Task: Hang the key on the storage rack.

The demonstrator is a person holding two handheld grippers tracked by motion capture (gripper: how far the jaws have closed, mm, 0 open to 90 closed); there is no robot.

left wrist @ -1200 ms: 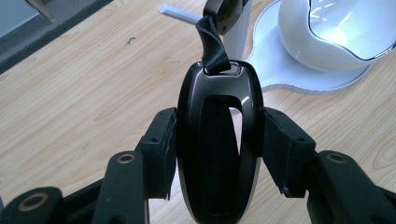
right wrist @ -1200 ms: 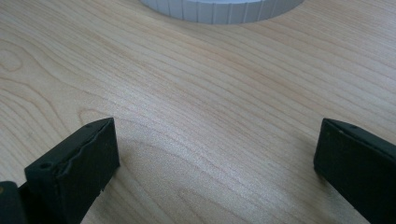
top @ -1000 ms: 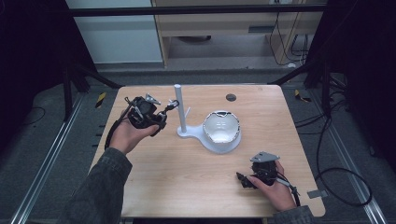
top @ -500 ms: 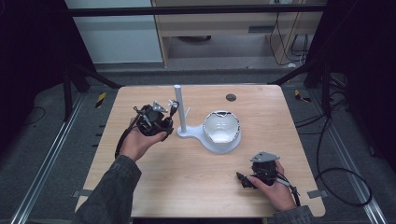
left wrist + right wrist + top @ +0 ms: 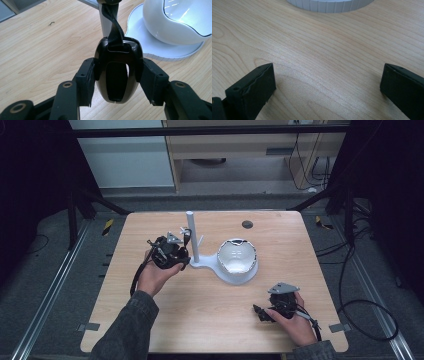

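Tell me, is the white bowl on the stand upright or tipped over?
Upright. The white bowl sits on the stand's round base with its opening facing up; the high view looks into its inside.

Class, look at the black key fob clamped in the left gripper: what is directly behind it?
Behind the key fob rises the white post of the stand, its strap running up across it. The fob hides the post's foot.

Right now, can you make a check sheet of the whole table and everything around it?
Surface: wooden table, bare in front.
Job's things: dark key fob with strap; white stand with a bowl on its base.
Clutter: dark round spot near the far edge.
Grippers: left gripper shut on the fob; right gripper open, low over the table.
Cables: one trails off at the right.
Surroundings: dark floor, cabinet behind.
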